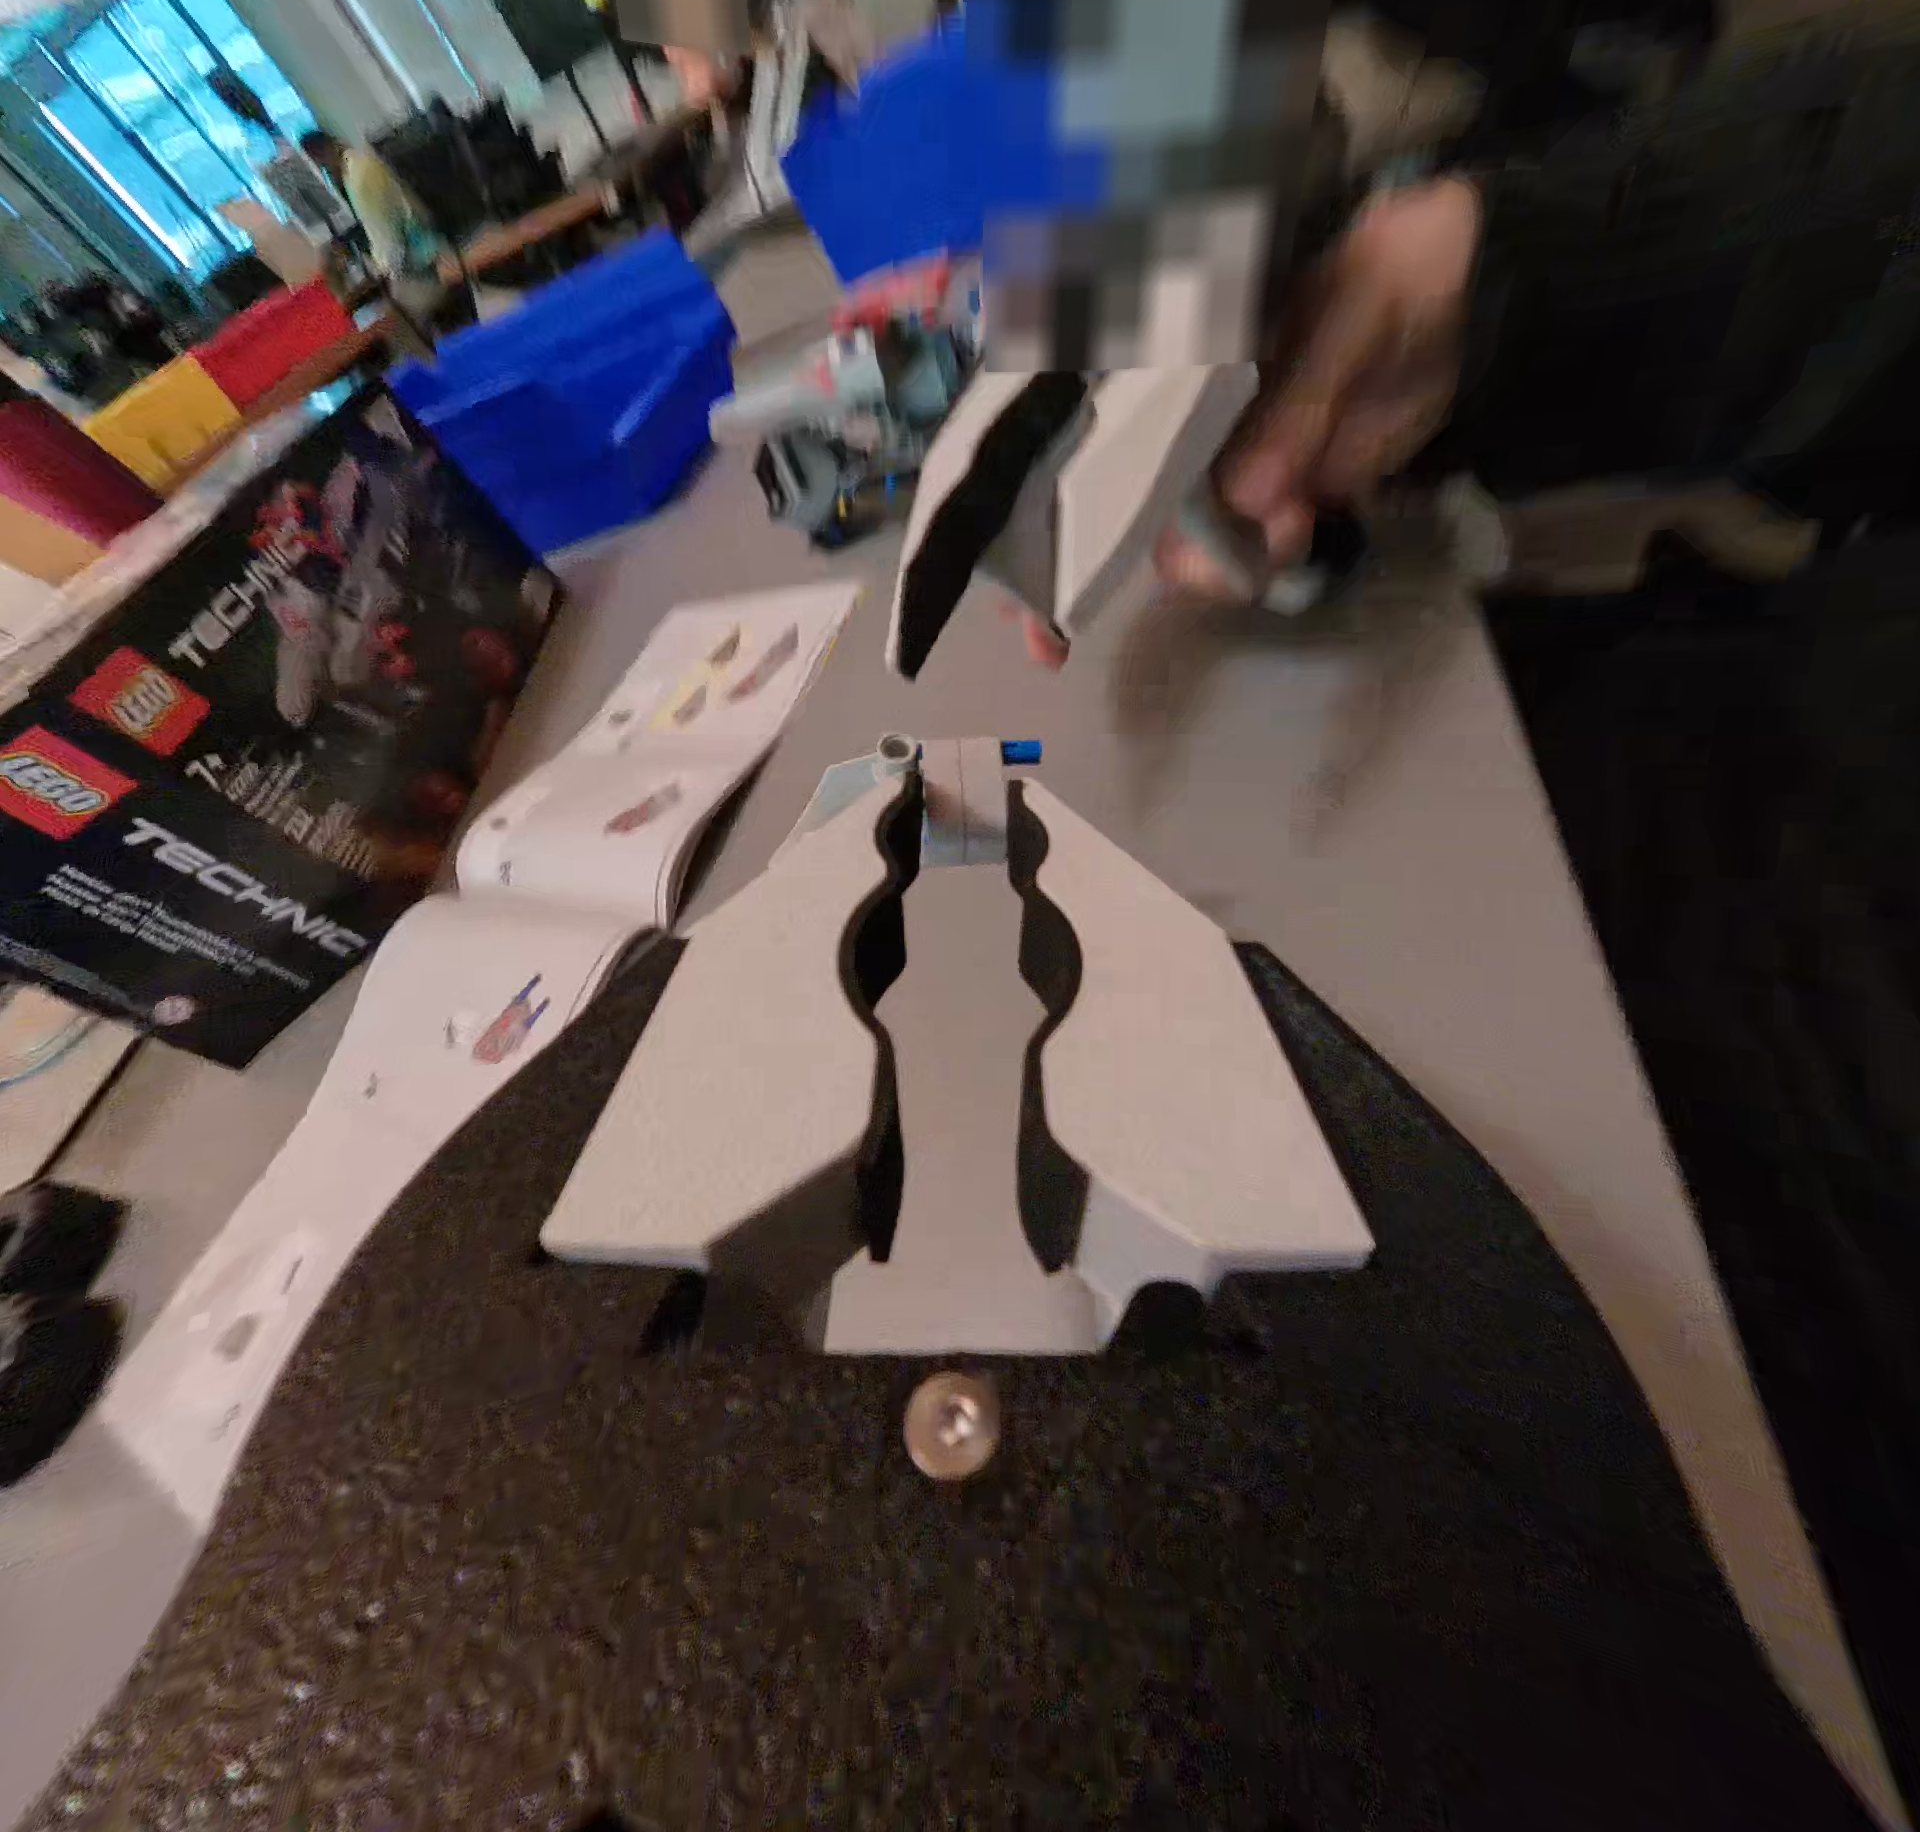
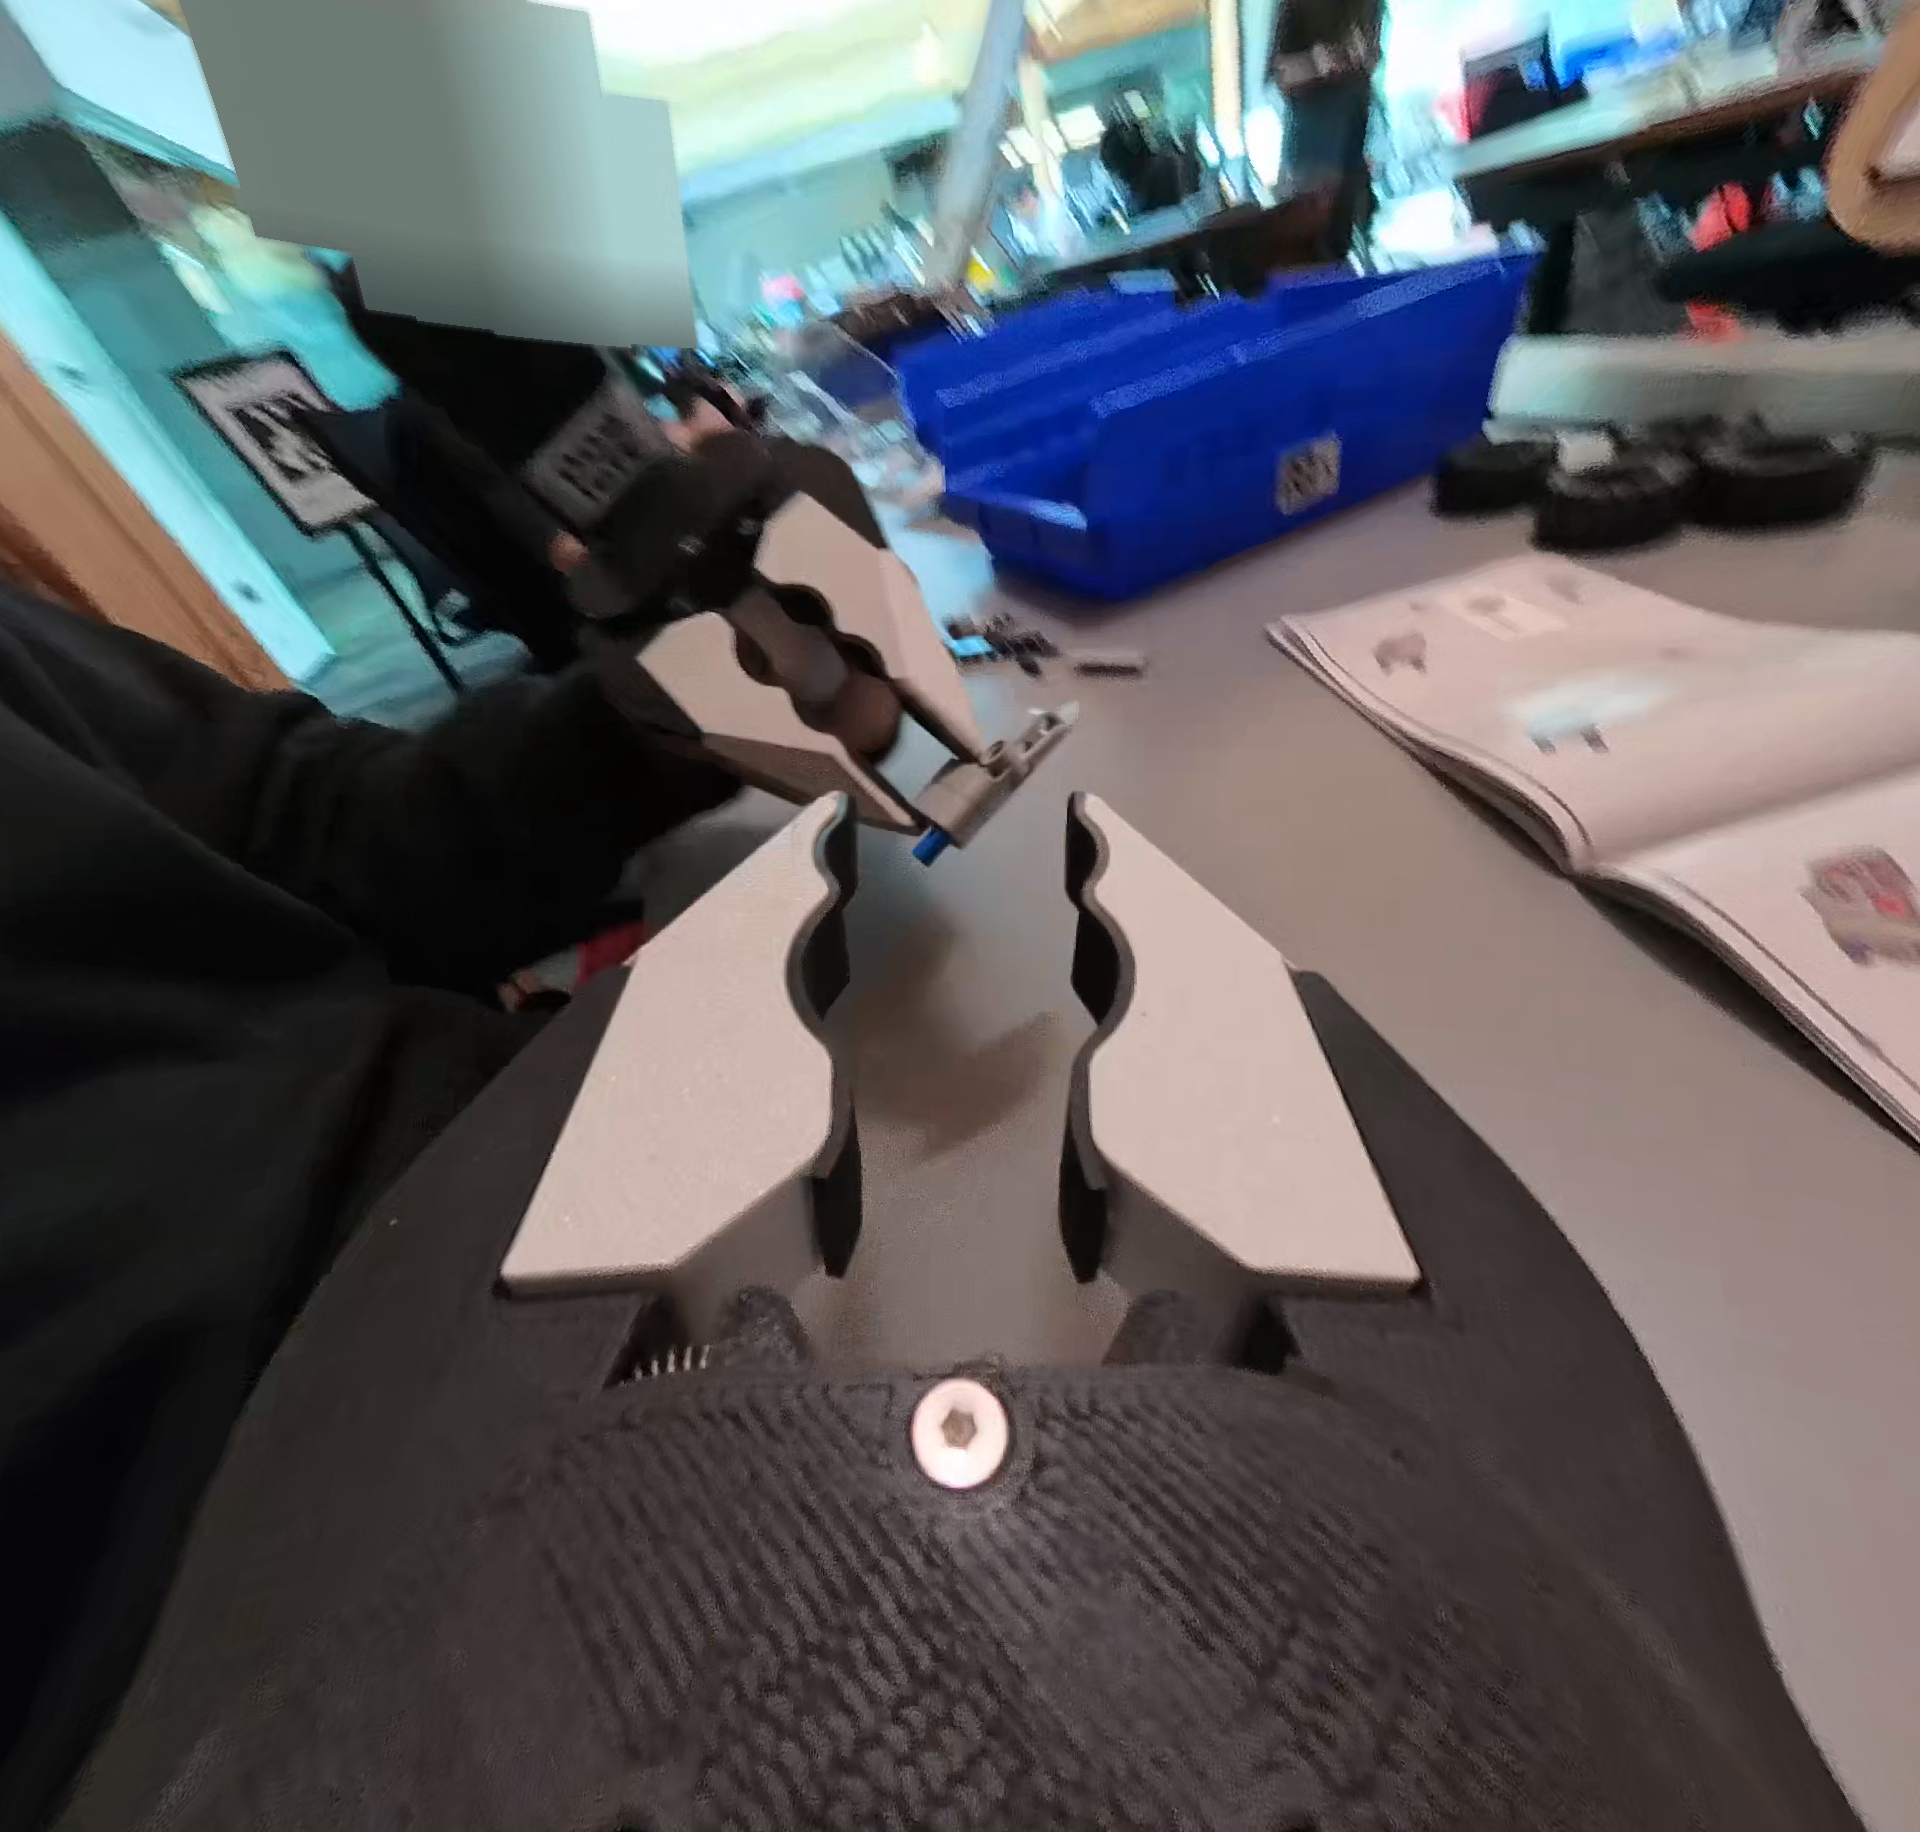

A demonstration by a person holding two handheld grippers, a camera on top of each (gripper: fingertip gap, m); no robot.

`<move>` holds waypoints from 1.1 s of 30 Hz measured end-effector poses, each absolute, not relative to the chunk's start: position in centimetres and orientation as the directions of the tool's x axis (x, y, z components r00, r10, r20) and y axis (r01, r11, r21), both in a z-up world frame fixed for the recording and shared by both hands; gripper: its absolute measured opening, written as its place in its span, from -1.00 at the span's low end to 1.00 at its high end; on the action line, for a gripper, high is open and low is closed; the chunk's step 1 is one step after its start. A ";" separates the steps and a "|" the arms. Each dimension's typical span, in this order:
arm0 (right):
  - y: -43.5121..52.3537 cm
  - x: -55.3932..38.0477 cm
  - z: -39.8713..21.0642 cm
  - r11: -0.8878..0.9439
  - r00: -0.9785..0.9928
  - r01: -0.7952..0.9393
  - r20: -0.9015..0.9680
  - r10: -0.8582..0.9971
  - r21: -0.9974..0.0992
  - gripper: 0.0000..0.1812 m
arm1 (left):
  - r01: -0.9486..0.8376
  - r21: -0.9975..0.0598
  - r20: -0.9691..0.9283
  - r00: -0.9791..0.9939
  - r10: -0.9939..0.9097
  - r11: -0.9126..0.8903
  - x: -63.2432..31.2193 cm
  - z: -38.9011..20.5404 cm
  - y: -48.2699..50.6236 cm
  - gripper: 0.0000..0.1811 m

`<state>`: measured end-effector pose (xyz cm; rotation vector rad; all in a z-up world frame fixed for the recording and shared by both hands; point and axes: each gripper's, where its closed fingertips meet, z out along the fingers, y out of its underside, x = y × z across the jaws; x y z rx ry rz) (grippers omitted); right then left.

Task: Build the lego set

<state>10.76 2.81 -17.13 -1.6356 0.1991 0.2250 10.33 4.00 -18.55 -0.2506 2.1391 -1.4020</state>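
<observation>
The left gripper [image 1: 964, 795] is clenched on a small grey lego piece [image 1: 961, 806] with a blue pin [image 1: 1021, 749] at its tips. The right gripper [image 2: 961, 826] is released and holds nothing, just beside that piece. Most building looks left: the half-built model [image 1: 862, 432] sits well beyond the left tips. Only the right wrist view shows the loose tyres [image 2: 1652, 483] far ahead; only the left shows the box [image 1: 260, 743].
</observation>
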 end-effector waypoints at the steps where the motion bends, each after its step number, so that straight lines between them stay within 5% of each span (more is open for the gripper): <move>1: 2.5 11.4 -18.0 -0.138 0.961 -0.275 -0.271 -0.047 -0.952 -0.61 | 0.123 -0.853 -0.376 -0.819 -0.434 0.508 10.8 -19.7 4.0 -0.86; 6: 0.5 12.8 -21.0 -0.348 0.948 -0.300 -0.235 -0.215 -0.888 -0.66 | -0.104 -0.799 -0.214 -0.871 -0.443 0.592 12.5 -23.7 2.5 -0.86; 18: -0.6 14.5 -24.0 -0.416 0.911 -0.373 -0.241 -0.335 -0.830 -0.68 | -0.373 -0.746 -0.004 -0.826 -0.563 0.552 16.5 -26.1 0.1 -0.86; 21: -0.7 15.2 -24.2 -0.406 0.894 -0.406 -0.263 -0.363 -0.819 -0.68 | -0.375 -0.749 0.035 -0.846 -0.532 0.546 16.5 -26.1 -0.5 -0.75; 28: -0.8 15.8 -25.0 -0.435 0.880 -0.426 -0.252 -0.402 -0.793 -0.68 | -0.073 -0.795 -0.142 -0.943 -0.301 0.602 18.1 -21.6 2.3 -0.70; 33: -0.7 16.5 -25.7 -0.472 0.881 -0.415 -0.213 -0.423 -0.778 -0.69 | -0.132 -0.837 -0.027 -0.959 -0.281 0.531 18.8 -23.6 2.6 -0.70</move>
